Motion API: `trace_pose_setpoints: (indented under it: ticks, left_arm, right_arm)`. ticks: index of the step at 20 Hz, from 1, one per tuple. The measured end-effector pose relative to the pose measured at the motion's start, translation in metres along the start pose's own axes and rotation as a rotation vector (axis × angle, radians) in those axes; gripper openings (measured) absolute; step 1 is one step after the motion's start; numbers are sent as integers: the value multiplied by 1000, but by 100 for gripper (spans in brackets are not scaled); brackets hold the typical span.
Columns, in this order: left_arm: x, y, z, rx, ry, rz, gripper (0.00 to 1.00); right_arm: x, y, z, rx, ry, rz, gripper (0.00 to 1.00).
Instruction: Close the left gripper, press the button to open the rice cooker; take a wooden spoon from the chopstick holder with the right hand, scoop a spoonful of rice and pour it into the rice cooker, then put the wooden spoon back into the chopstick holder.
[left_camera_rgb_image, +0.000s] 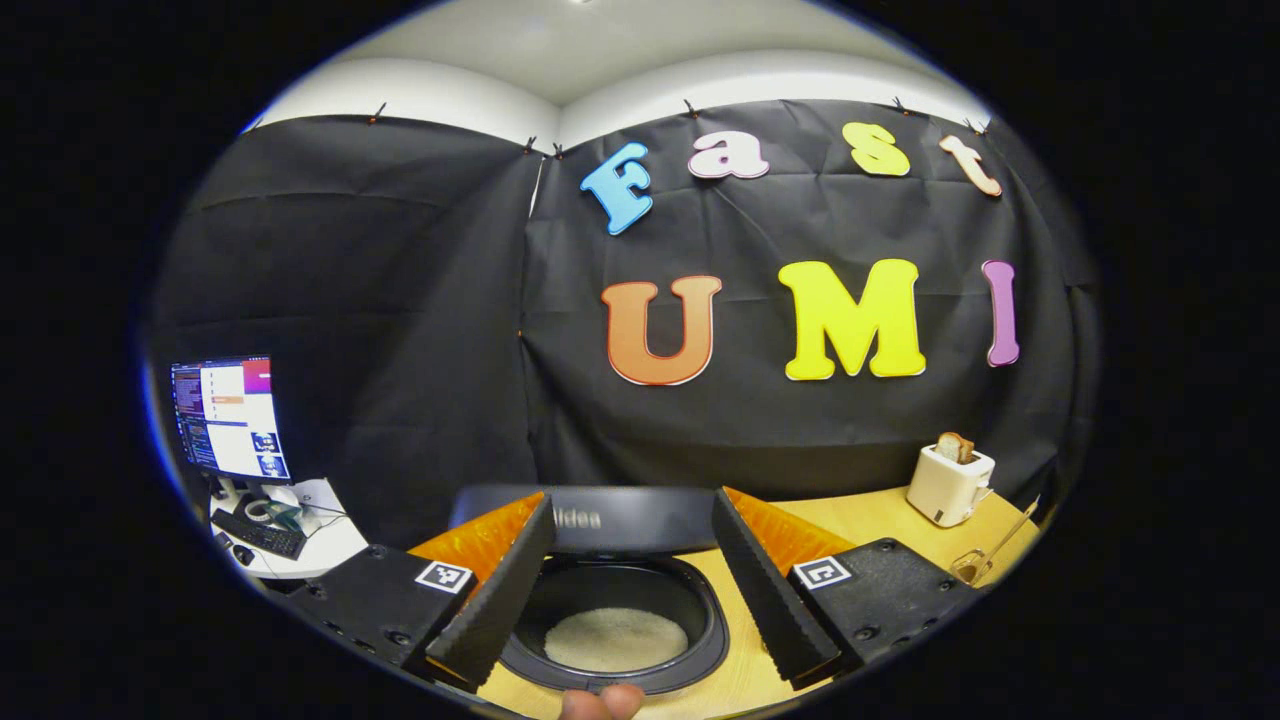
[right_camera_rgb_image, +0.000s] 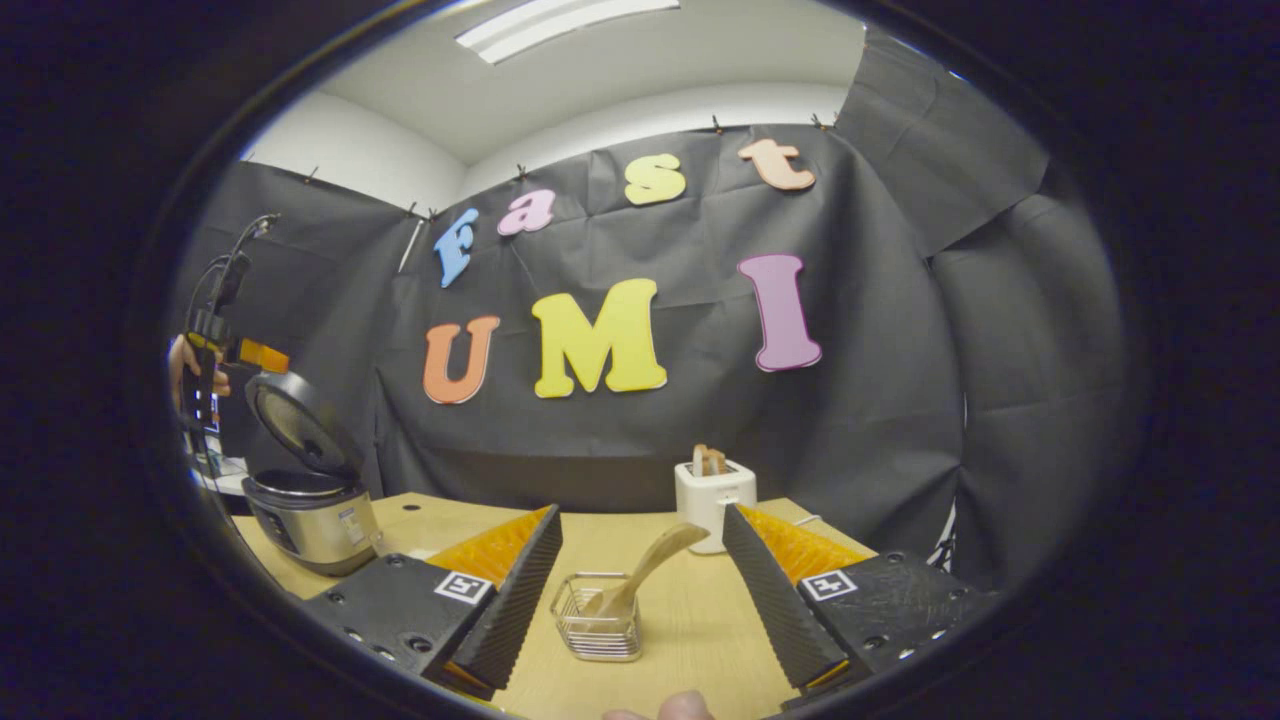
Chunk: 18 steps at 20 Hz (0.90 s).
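Left tool (left_camera_rgb_image: 632, 580) spread wide, empty, poised above the open silver-and-black rice cooker (left_camera_rgb_image: 615, 620) with white rice (left_camera_rgb_image: 615, 640) lying in its dark inner pot. Right tool (right_camera_rgb_image: 640, 590) likewise wide and empty, aimed at the small wire chopstick holder (right_camera_rgb_image: 598, 617) on the pale wooden surface (right_camera_rgb_image: 690, 610); light wooden spoon (right_camera_rgb_image: 650, 570) leaning inside it, bowl upward. White toaster (right_camera_rgb_image: 714, 500) just behind the holder.

Partial brand "idea" legible on rice cooker (left_camera_rgb_image: 600, 520) lid edge, lower centre of left gripper view; first letter hidden behind gripper finger. No other readable text
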<state>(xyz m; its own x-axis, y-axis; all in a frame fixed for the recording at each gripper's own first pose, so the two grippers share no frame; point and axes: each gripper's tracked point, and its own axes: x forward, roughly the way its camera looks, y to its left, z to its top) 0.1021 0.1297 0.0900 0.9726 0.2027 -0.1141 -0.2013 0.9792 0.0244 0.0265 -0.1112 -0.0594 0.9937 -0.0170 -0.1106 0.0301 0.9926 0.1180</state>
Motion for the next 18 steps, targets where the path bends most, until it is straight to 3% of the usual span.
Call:
trace_pose_setpoints:
  ticks: [5, 6, 8, 10, 14, 16, 17, 18]
  left_arm:
    - [-20, -2, -5, -30, -42, -24, 99]
    - [-23, -2, -7, -33, -43, -29, 99]
    - [-32, 0, -10, -21, -55, -25, 95]
    - [-39, -1, -14, -18, -69, -28, 99]
    - [-49, -6, -35, -36, -42, -40, 99]
    - [-51, -7, -46, -47, -25, -45, 99]
    - [-52, -9, -53, -57, -9, -51, 95]
    - [-52, -9, -59, -67, 7, -53, 99]
  right_arm:
    - [9, -7, -19, 7, 70, -13, 96]
    - [15, -6, -25, 12, 90, -10, 92]
    - [26, -5, -38, 21, 132, -5, 96]
    - [39, -1, -53, 30, 174, 4, 96]
    - [69, 4, -75, 46, 233, 5, 92]
    - [86, -1, -85, 19, 263, -31, 96]
    - [92, -1, -92, 17, 283, -33, 92]
    - [100, 1, -98, 34, 300, -27, 92]
